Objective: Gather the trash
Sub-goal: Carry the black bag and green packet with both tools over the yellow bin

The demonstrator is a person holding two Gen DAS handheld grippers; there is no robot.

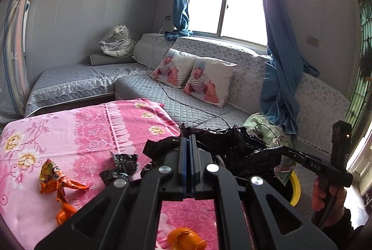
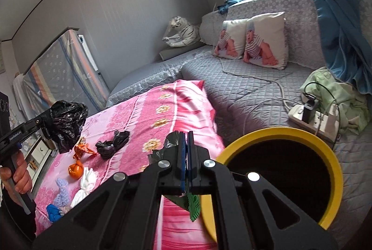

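My left gripper [image 1: 188, 141] is shut on a crumpled black plastic bag [image 1: 234, 145], held in the air past the right end of the pink-covered table [image 1: 88, 133]. In the right wrist view that gripper [image 2: 45, 122] and its bag [image 2: 67, 124] hang over the table's left side. My right gripper [image 2: 187, 137] is shut on a dark green foil wrapper [image 2: 194, 205], just left of the yellow bin [image 2: 279, 132]. Loose on the cloth lie black bag scraps [image 2: 111, 143], an orange wrapper [image 2: 82, 150] and orange peel [image 2: 75, 170].
A grey quilted sofa [image 2: 244, 91] wraps behind the table, carrying two printed cushions [image 2: 251, 40], a power strip with cables [image 2: 311, 115] and a green cloth [image 2: 341, 96]. White, lilac and blue soft bits [image 2: 69, 194] lie at the table's near corner. A hand [image 2: 18, 175] grips the left tool.
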